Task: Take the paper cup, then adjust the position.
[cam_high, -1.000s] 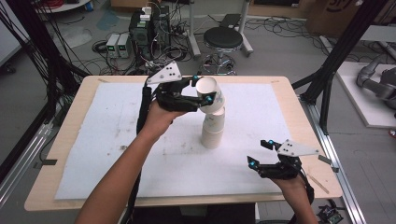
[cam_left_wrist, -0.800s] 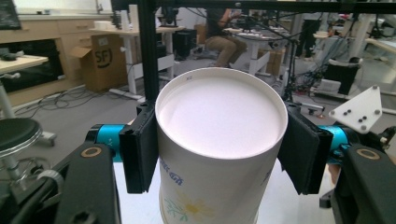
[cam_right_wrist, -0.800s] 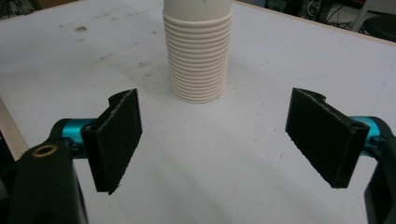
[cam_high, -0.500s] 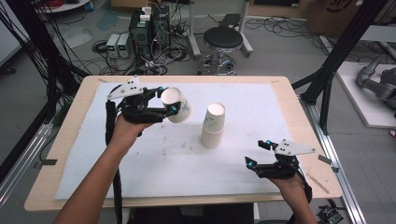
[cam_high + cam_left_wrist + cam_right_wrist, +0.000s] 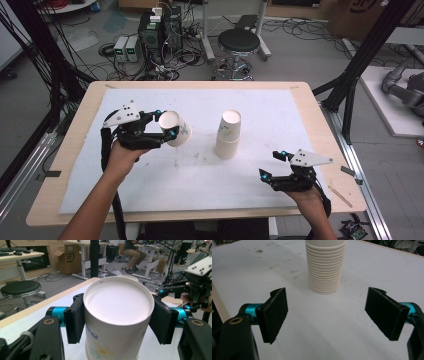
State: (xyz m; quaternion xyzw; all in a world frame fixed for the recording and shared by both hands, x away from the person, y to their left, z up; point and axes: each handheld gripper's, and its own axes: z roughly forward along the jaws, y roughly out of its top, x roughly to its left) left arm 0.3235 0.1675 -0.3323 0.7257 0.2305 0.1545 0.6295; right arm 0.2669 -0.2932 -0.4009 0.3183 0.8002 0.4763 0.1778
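Over worktop (image 5: 150, 200) left side, left tongs (image 5: 166, 126) are pinching paper cup (image 5: 176, 131), carrying it tilted. Cup stack (image 5: 229, 135) is standing mid-worktop. Right tongs (image 5: 270, 165) are resting spread, empty. Setting cup down is left.

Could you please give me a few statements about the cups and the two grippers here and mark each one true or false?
1. The left gripper is clamped on a paper cup. True.
2. That paper cup stands upright on the table. False: it is tipped on its side in the grip, its bottom facing the gripper's camera.
3. The right gripper holds a cup. False: its jaws stand wide open with nothing between them.
4. A stack of cups stands upside down near the middle of the white mat. True.
5. The right gripper touches the stack of cups. False: it is well apart from it, near the table's front edge.
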